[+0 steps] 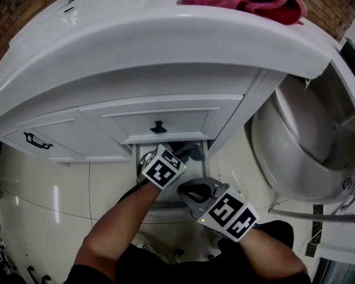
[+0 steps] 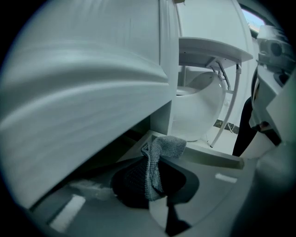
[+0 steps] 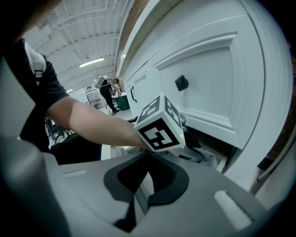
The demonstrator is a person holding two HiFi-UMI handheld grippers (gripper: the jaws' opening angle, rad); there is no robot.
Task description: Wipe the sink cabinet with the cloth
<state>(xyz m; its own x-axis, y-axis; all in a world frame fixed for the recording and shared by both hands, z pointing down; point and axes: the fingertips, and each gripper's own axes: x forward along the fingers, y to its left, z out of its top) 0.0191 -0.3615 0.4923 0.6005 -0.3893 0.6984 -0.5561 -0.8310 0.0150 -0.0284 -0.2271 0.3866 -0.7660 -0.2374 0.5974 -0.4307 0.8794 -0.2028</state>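
Grey knitted cloth (image 2: 157,155) is what your left gripper (image 2: 159,203) has: its jaws are pinched tight on the lower part of it, and the rest stands up out of them in a crumpled fold. The free end flops over at the dark gap under the white sink cabinet (image 2: 83,106), close to the pale ledge at the cabinet's foot. Whether it actually presses on that ledge is not clear.

From your head view, your left forearm reaches down and forward. The left gripper's marker cube (image 1: 162,169) sits just below the drawer front with the small black knob (image 1: 158,127). A bit of the cloth shows past the cube in the recess beneath that drawer.

Your right gripper (image 3: 138,196) hangs back, beside and slightly behind the left one. Its jaws are pressed together with nothing between them. Its camera looks across the marker cube to the panelled cabinet front and the same black knob.

To the left of the knobbed drawer, another front carries a black bar handle (image 1: 36,141). A red cloth (image 1: 266,8) lies bunched on the counter top at the far right. A white toilet (image 1: 299,150) stands just right of the cabinet, on pale floor tiles (image 1: 50,199). In the right gripper view, a person (image 3: 108,92) stands well off in the background.
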